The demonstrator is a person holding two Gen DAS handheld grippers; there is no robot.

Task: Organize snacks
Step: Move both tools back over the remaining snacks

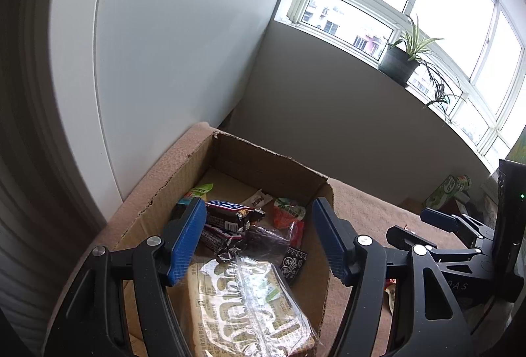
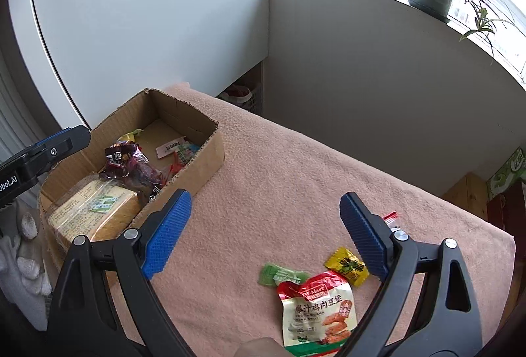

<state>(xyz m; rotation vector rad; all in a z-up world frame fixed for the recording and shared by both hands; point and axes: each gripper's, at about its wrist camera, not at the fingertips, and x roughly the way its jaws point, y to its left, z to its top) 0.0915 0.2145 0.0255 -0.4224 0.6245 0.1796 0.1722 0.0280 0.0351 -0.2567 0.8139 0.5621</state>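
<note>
Snacks mostly sit in the cardboard box [image 2: 210,143]; three packets lie outside it on the blanket, including a red pouch [image 2: 315,314]. My left gripper [image 1: 259,242] hangs spread and empty over the box, my right gripper [image 2: 266,232] wide above the pouch. Next, I judge, I lower and pinch it.

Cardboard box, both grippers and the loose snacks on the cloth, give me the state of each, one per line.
Cardboard box: open-topped, partly filled.
Left gripper: open above the box, empty.
Right gripper: open, empty.
Red snack pouch: on the cloth, outside the box.
Green candy: on the cloth.
Yellow candy: on the cloth.
</note>
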